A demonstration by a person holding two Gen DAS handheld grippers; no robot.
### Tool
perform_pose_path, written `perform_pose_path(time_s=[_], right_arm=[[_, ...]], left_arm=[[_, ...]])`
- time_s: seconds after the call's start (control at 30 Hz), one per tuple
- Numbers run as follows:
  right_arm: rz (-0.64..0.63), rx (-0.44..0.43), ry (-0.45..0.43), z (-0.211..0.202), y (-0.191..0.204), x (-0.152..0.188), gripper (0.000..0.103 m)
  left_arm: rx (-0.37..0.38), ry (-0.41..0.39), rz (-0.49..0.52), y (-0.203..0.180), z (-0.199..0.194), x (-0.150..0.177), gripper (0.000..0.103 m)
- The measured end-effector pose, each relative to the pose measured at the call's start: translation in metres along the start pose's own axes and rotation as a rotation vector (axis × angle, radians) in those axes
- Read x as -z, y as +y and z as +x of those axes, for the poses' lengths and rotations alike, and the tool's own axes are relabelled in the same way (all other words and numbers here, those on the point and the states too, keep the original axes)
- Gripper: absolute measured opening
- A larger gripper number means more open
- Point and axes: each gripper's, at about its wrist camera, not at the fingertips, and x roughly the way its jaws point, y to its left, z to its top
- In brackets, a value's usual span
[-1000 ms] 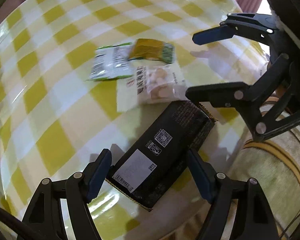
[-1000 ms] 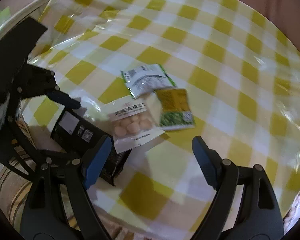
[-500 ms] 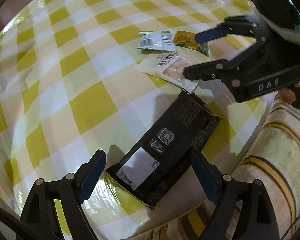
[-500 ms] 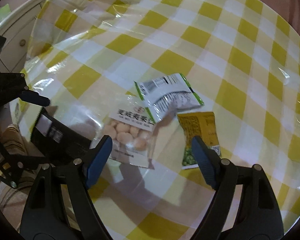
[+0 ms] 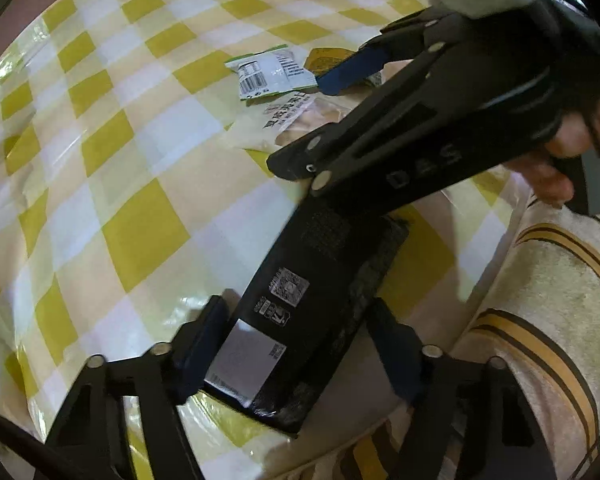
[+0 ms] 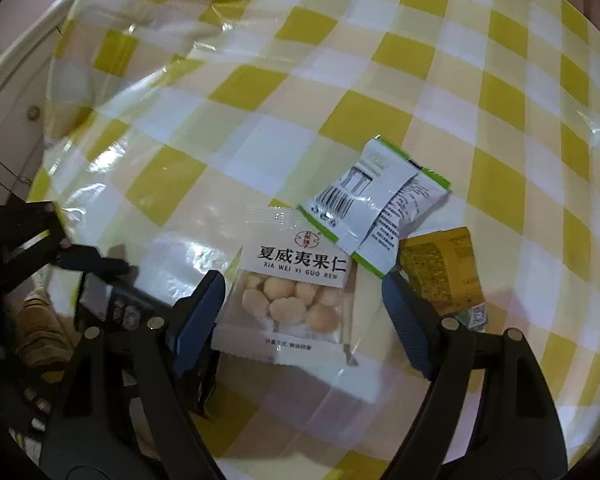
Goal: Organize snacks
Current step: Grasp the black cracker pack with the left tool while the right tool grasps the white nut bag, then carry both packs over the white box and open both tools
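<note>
A long black snack pack [image 5: 300, 312] lies at the table's near edge, its near end between the open fingers of my left gripper [image 5: 300, 344]; it also shows in the right wrist view [image 6: 112, 304]. My right gripper [image 6: 304, 312] is open and straddles a clear packet of macadamia nuts [image 6: 296, 284]; whether it touches the packet is unclear. A white and green packet [image 6: 376, 208] lies just beyond it, overlapping a yellow packet [image 6: 444, 268] on the right. The right gripper also shows in the left wrist view [image 5: 400, 136], above the nut packet [image 5: 288, 116].
The table carries a yellow and white checked cloth [image 6: 260, 80] under clear plastic. A striped cushion [image 5: 540, 320] lies off the table's near edge. A white cabinet [image 6: 16, 92] stands at the far left.
My right gripper has moved down and in over the nut packet, which now sits between its fingers. My left gripper has closed in on the black pack's near end.
</note>
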Motion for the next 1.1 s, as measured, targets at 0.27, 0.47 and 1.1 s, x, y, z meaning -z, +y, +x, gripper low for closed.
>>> perform_pose_path(time_s=[0.27,0.47,1.1], right_arm=[[0.008,0.033,-0.031,-0.003,-0.004,0.001,0.053],[0.074,-0.014,-0.061,-0.017,-0.021,0.014,0.049],[0.173,0.063,-0.188,-0.100,-0.054,0.083,0.049]], left_arm=[[-0.056,0.003,-0.179,0.009,-0.017,0.023,0.055],[-0.083,-0.017,-0.335,0.025,-0.024,0.033,0.055],[-0.108,-0.166,-0.445,0.001,-0.031,-0.001,0.055]])
